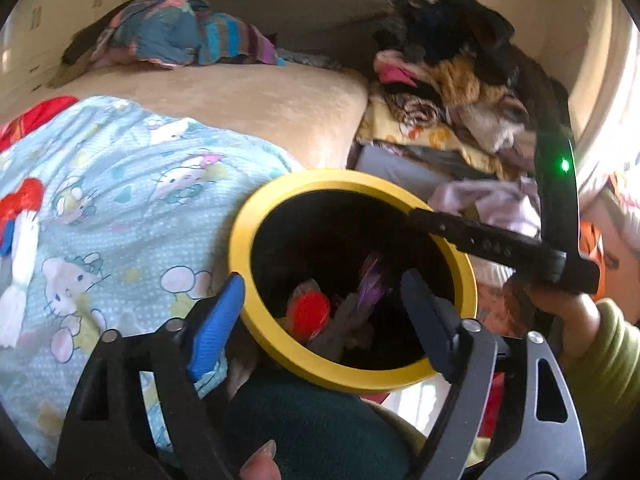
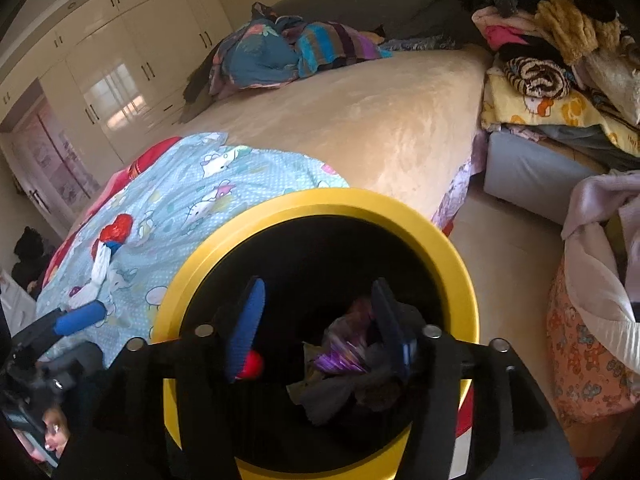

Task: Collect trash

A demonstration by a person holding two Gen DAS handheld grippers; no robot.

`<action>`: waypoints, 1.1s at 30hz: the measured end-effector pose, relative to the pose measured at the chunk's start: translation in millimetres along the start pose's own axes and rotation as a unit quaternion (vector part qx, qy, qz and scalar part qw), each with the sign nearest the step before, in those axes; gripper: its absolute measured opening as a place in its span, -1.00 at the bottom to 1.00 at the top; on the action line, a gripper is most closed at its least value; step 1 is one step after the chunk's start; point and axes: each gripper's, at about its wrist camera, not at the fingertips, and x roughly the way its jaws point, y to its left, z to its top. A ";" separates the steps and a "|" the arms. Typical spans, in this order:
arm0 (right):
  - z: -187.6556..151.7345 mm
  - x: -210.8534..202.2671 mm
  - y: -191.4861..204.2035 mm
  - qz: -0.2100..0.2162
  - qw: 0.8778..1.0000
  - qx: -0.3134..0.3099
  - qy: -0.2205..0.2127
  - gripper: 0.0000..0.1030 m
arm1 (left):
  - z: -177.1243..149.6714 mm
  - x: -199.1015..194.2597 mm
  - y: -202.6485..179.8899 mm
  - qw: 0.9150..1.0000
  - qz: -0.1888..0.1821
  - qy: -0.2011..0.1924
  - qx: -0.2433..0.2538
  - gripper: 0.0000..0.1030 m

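Observation:
A black bin with a yellow rim (image 1: 256,216) (image 2: 452,248) stands beside the bed. Inside lie a red piece (image 1: 310,312) (image 2: 252,364), a purple shiny wrapper (image 1: 372,276) (image 2: 340,356) and grey crumpled trash (image 2: 332,396). My left gripper (image 1: 324,308) is open, its fingers straddling the near left rim of the bin, one outside and one inside. My right gripper (image 2: 320,320) is open and empty over the bin mouth; it also shows in the left wrist view (image 1: 480,240), reaching over the bin's far right rim. A red, white and blue wrapper (image 1: 20,232) (image 2: 110,248) lies on the Hello Kitty blanket.
The bed (image 2: 360,120) has a blue Hello Kitty blanket (image 1: 120,200) (image 2: 192,208) and bundled clothes (image 1: 180,36) (image 2: 288,48) at the far end. A pile of clothes (image 1: 460,80) (image 2: 560,60) sits right of the bed. A cloth basket (image 2: 592,340) stands at right. Wardrobes (image 2: 120,52) line the left wall.

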 end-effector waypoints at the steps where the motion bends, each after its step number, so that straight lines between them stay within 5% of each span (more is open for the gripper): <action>1: -0.4 -1.3 0.9 -0.004 1.000 -0.001 -0.004 0.26 | 0.8 -2.7 2.7 1.000 0.007 -0.004 -0.003 0.68; 19: 4.1 -15.1 86.8 0.059 0.996 -0.051 -0.039 0.65 | 10.7 -87.5 57.9 0.987 0.102 -0.113 -0.057 0.79; 33: 10.8 -18.9 148.7 0.098 0.991 -0.071 -0.062 0.71 | 6.6 -131.6 100.7 0.971 0.152 -0.160 -0.090 0.79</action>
